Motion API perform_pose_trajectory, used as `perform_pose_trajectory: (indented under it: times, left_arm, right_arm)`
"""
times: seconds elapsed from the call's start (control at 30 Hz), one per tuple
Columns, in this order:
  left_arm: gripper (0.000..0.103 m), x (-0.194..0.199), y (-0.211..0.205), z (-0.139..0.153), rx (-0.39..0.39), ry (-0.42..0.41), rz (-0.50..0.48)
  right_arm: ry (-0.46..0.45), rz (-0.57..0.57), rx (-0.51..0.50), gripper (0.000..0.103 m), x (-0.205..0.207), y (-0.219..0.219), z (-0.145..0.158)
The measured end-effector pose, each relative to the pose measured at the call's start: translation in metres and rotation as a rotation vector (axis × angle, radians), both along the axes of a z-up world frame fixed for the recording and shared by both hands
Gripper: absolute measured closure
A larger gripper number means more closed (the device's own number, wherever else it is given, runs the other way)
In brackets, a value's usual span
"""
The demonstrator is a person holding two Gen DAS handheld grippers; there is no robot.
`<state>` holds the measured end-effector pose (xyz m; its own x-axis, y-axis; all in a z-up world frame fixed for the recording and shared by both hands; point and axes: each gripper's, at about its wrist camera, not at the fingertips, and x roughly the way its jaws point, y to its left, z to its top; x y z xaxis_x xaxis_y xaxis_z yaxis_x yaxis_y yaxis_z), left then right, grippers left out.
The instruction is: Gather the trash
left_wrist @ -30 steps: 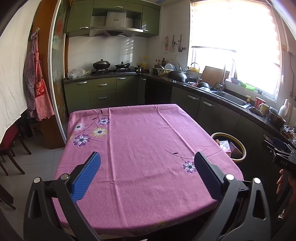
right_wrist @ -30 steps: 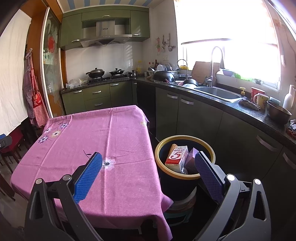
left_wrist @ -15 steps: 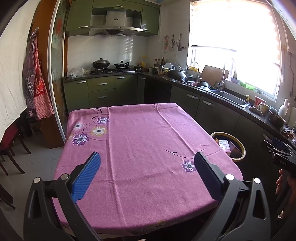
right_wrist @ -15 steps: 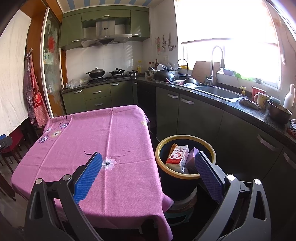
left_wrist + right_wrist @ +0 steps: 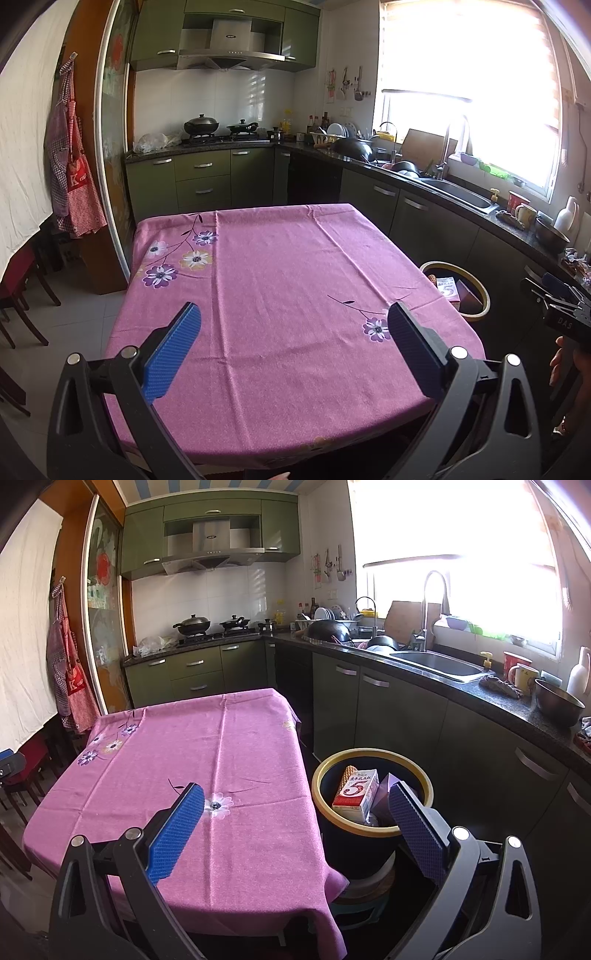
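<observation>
Barely any change since a second ago: same view from both cameras, only a slight drift over the table (image 5: 280,295). No trash seen on the pink cloth; carton (image 5: 356,790) and other scraps already in the yellow-rimmed bin (image 5: 373,832) beside the table. Probably finished, or nearly so. Left gripper (image 5: 293,345) held level above the near edge, tongs wide apart, empty. Right gripper (image 5: 295,827) likewise apart and empty, straddling table corner and bin.
</observation>
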<state>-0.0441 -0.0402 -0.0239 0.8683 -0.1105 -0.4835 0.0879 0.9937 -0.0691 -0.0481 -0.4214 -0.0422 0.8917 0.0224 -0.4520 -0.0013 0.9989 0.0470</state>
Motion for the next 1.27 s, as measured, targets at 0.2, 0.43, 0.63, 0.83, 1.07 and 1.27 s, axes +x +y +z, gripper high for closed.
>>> perform_pose_trajectory:
  times: [0.2,0.43,0.63,0.83,1.07,1.27]
  left_arm:
    - [0.007,0.000,0.000,0.000,0.000,0.001,0.000]
    - [0.007,0.001,0.001,-0.003,0.000,0.008,0.002]
    - [0.007,0.002,0.002,-0.005,-0.002,0.012,0.003]
    - [0.007,0.004,0.006,-0.008,-0.023,0.017,0.004]
    - [0.007,0.014,0.009,-0.013,-0.024,0.054,0.006]
    - [0.007,0.039,0.016,-0.024,-0.009,0.093,0.015]
  right_arm:
    - [0.001,0.002,-0.001,0.005,0.000,0.001,0.000]
    - [0.004,0.002,-0.001,0.005,0.001,0.002,-0.001]
    - [0.017,0.013,-0.006,0.005,0.005,0.005,-0.005]
    - [0.026,0.017,-0.007,0.005,0.010,0.005,-0.008]
    - [0.037,0.025,-0.011,0.005,0.015,0.007,-0.011]
    - [0.064,0.069,-0.019,0.005,0.036,0.017,-0.017]
